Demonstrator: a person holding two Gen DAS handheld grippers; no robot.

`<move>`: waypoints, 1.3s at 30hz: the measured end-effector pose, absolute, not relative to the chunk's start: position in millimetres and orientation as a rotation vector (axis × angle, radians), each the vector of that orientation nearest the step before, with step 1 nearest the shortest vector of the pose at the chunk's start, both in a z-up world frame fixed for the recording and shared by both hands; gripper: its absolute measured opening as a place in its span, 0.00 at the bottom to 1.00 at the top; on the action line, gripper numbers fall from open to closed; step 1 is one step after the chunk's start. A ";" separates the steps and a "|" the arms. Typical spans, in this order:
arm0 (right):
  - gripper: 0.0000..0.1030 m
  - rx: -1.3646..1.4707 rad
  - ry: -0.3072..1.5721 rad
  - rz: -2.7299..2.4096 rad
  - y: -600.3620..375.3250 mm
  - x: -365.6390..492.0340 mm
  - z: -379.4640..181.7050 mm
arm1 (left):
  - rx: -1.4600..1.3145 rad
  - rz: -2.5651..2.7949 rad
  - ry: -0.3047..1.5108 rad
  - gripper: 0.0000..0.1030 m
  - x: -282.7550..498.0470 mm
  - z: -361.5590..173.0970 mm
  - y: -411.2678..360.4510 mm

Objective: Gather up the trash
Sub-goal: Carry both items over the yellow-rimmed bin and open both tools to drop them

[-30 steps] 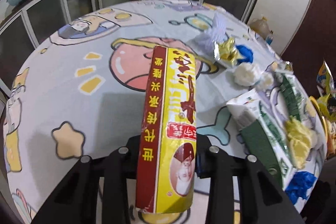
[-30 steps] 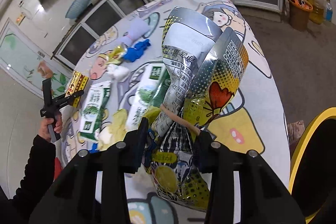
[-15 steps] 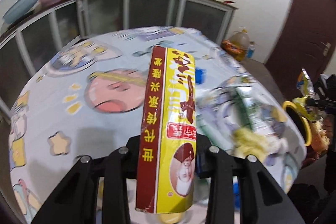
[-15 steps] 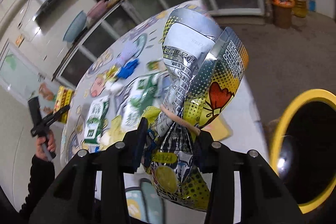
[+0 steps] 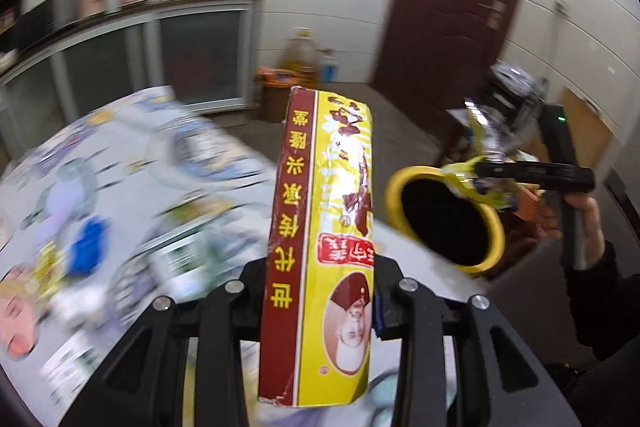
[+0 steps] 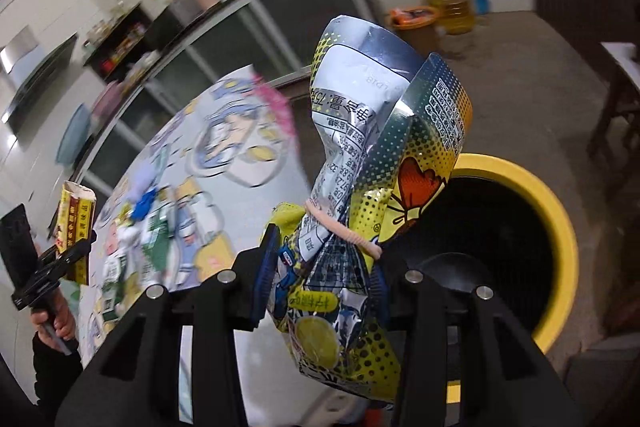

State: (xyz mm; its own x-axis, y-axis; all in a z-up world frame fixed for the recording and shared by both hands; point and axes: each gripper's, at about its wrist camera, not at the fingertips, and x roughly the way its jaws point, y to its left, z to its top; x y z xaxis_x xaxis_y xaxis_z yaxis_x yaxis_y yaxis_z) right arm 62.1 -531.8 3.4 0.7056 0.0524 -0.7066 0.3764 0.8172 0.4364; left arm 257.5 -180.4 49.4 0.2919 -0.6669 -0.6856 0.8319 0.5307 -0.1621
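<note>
The step in hand reads as the carry to the bin, both hands loaded. Farthest left lies the round table [image 5: 120, 163] under its cartoon cloth, with the rest of the litter on it: green-and-white packets [image 6: 154, 239], a blue scrap [image 5: 86, 247], pale wads; all of it is smeared by blur, so what each piece is cannot be told. Next, the left gripper [image 5: 320, 291] is clamped on a red-and-yellow carton [image 5: 320, 247], which stands up between the jaws, above the table's edge and short of the bin. To the right of it stands the yellow-rimmed bin [image 5: 494, 223], its mouth dark, so its contents are hidden. Farthest right, the right gripper [image 6: 320, 287] holds a crumpled foil snack bag [image 6: 360, 187] tied with a pale band, close over the bin's rim. The next move calls for bringing each load squarely over the opening before the jaws let go, the bag likely first. The bin's near side is cut off behind the gripper in the right wrist view.
</note>
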 end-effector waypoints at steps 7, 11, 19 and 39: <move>0.39 0.614 0.794 -0.294 -569.8 47.9 -23.0 | 0.303 -1.185 0.852 0.32 230.6 12.0 -309.5; 0.40 0.602 0.827 -0.315 -580.2 42.7 -39.8 | 0.324 -1.250 0.897 0.32 213.0 -10.7 -362.0; 0.43 0.601 0.866 -0.335 -591.4 35.7 -59.6 | 0.286 -1.281 0.973 0.33 206.2 -43.6 -425.4; 0.66 0.610 0.757 -0.390 -604.8 -6.4 -37.3 | 0.124 -1.167 0.874 0.84 203.6 -14.0 -380.4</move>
